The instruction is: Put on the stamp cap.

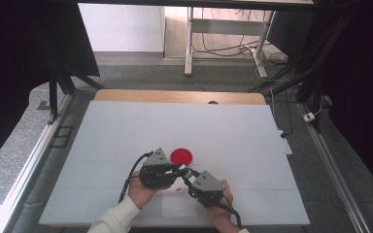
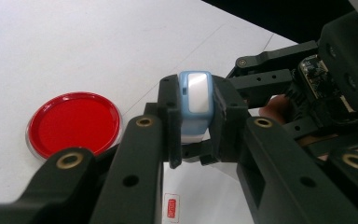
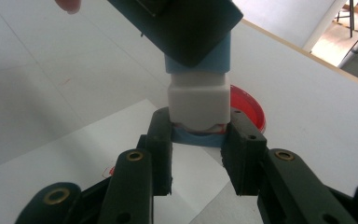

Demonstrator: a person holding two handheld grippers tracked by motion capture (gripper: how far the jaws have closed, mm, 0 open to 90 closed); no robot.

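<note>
A small blue and white stamp (image 2: 195, 100) is held above the table between both grippers. My left gripper (image 2: 196, 128) is shut on its blue upper part. In the right gripper view, my right gripper (image 3: 199, 140) is shut on the blue piece at the stamp's (image 3: 198, 98) lower end, under the white body. The high view shows the left gripper (image 1: 180, 171) and right gripper (image 1: 190, 176) meeting tip to tip near the table's front. A round red disc (image 1: 181, 156) lies flat just beyond them.
A white sheet of paper (image 1: 179, 208) lies under the grippers, with a small red printed mark (image 1: 178, 188) on it. The white table (image 1: 175, 126) stretches wide to the back and both sides. The person's hands (image 1: 141, 194) come in from the front edge.
</note>
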